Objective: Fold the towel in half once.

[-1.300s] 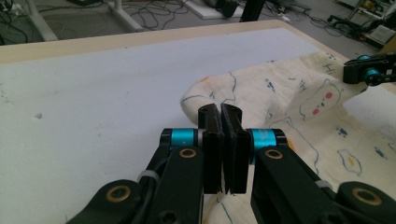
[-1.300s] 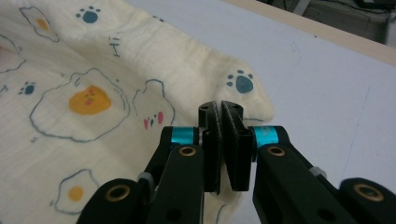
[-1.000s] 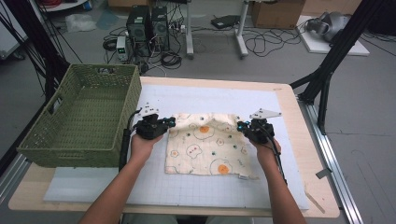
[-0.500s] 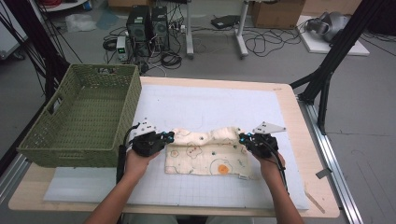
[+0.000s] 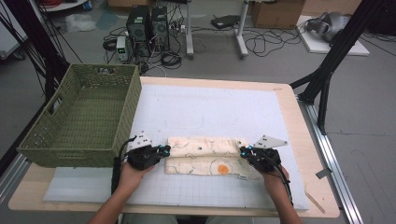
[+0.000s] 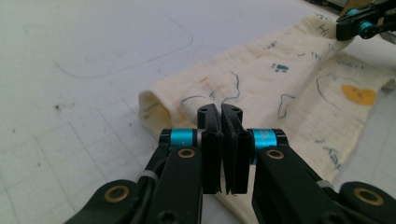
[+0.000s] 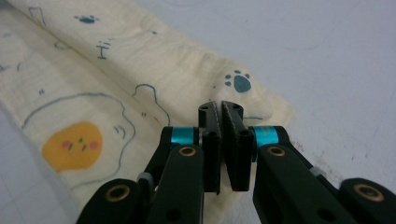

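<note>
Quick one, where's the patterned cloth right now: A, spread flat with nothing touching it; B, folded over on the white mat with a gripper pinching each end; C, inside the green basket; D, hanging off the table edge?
B: the cloth lies folded on the white mat, left gripper and right gripper shut on its ends.

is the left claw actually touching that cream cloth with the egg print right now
Touching. In the left gripper view the left claw is shut on a pinched edge of the cloth, with fabric running between its pads.
</note>
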`<action>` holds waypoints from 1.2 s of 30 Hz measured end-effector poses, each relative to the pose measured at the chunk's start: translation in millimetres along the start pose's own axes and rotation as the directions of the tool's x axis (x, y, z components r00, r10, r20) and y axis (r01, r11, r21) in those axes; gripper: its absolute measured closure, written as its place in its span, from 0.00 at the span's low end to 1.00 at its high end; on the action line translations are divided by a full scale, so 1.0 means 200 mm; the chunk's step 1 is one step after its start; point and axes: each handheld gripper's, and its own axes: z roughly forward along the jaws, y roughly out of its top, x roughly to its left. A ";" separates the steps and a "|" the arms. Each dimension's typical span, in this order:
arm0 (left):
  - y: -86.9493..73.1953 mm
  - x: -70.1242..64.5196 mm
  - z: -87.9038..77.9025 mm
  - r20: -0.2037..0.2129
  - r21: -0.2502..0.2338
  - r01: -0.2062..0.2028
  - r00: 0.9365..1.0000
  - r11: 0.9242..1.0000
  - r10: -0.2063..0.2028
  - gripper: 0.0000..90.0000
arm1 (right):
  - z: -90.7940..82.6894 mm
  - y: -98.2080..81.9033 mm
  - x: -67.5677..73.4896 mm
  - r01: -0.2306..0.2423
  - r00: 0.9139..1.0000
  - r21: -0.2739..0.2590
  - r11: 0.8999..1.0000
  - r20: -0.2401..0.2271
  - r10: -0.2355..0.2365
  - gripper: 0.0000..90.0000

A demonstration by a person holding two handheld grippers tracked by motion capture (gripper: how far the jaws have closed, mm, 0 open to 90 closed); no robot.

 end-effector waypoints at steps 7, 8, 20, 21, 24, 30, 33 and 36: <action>0.06 0.05 -0.05 -0.025 -0.067 0.082 0.996 0.994 -0.084 0.52 | -0.07 0.02 -0.02 -0.065 0.998 -0.046 0.997 0.011 0.065 0.67; 0.07 0.06 -0.05 -0.026 -0.080 0.092 0.995 0.993 -0.094 0.50 | -0.08 0.03 -0.03 -0.066 0.998 -0.062 0.996 0.015 0.067 0.64; 0.06 0.03 0.08 0.006 0.021 0.035 0.999 0.999 -0.035 0.82 | 0.04 0.09 -0.13 -0.185 0.983 -0.023 0.983 0.000 0.185 0.54; 0.06 0.03 0.07 0.011 0.019 0.027 1.000 0.999 -0.027 0.91 | 0.05 0.08 -0.15 -0.204 0.979 0.000 0.979 -0.030 0.204 0.64; 0.06 0.02 0.04 0.026 -0.004 0.012 1.000 1.000 -0.012 0.95 | 0.03 0.06 -0.13 -0.141 0.988 -0.027 0.990 -0.072 0.139 0.96; 0.05 -0.02 -0.01 0.060 -0.027 -0.011 0.998 1.000 0.013 0.95 | -0.04 0.05 -0.07 -0.075 0.994 -0.062 0.995 -0.081 0.070 0.96; 0.04 -0.03 -0.04 0.067 -0.032 -0.004 0.998 0.999 0.006 0.93 | -0.09 0.02 -0.04 -0.044 0.995 -0.075 0.996 -0.089 0.037 0.96; 0.02 -0.04 -0.06 0.074 -0.023 -0.005 0.997 1.000 0.007 0.90 | -0.13 -0.02 -0.02 -0.032 0.993 -0.083 0.996 -0.113 0.022 0.96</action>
